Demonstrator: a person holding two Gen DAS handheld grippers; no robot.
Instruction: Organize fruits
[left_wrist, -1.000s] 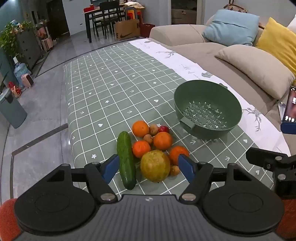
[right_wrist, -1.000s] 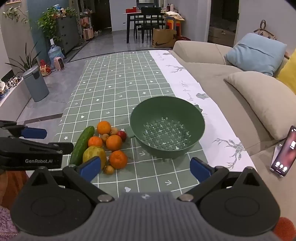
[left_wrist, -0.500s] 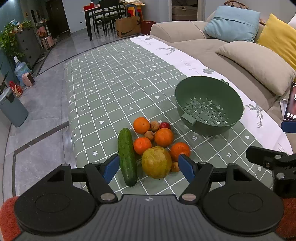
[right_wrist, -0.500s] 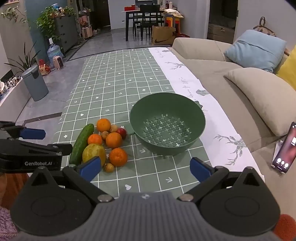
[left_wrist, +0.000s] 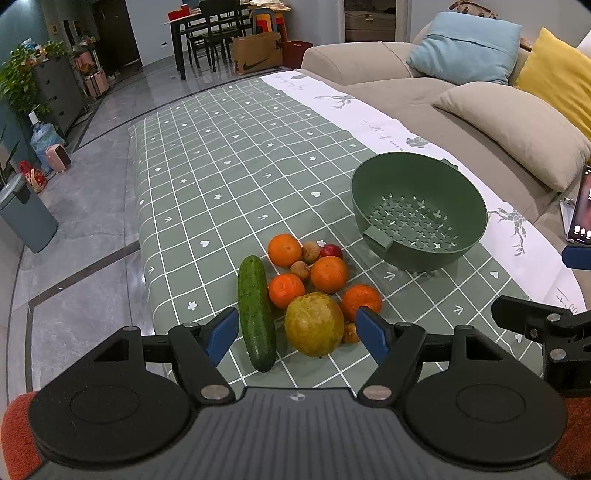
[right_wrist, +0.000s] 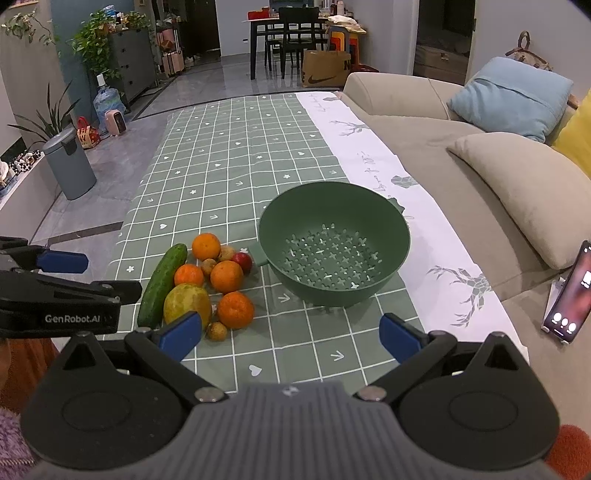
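Note:
A pile of fruit lies on the green checked tablecloth (left_wrist: 229, 177): a cucumber (left_wrist: 255, 310), a big yellow-green fruit (left_wrist: 314, 324), several oranges (left_wrist: 328, 274), a few small brown fruits (left_wrist: 311, 252) and a small red one (left_wrist: 331, 251). An empty green colander bowl (left_wrist: 417, 214) stands to their right. My left gripper (left_wrist: 297, 330) hovers open just short of the pile, nothing between its fingers. My right gripper (right_wrist: 290, 332) is open too, over bare cloth in front of the colander bowl (right_wrist: 332, 243), with the pile (right_wrist: 207, 280) to its left.
A beige sofa with cushions (right_wrist: 517, 184) runs along the right side of the table. A phone (right_wrist: 570, 299) leans on a stand at the right. The table's left edge drops to the tiled floor, where a grey bin (right_wrist: 70, 166) stands.
Both views have tilted very slightly, so the fruit and bowl sit a little lower in the left wrist view. Nothing was grasped or moved.

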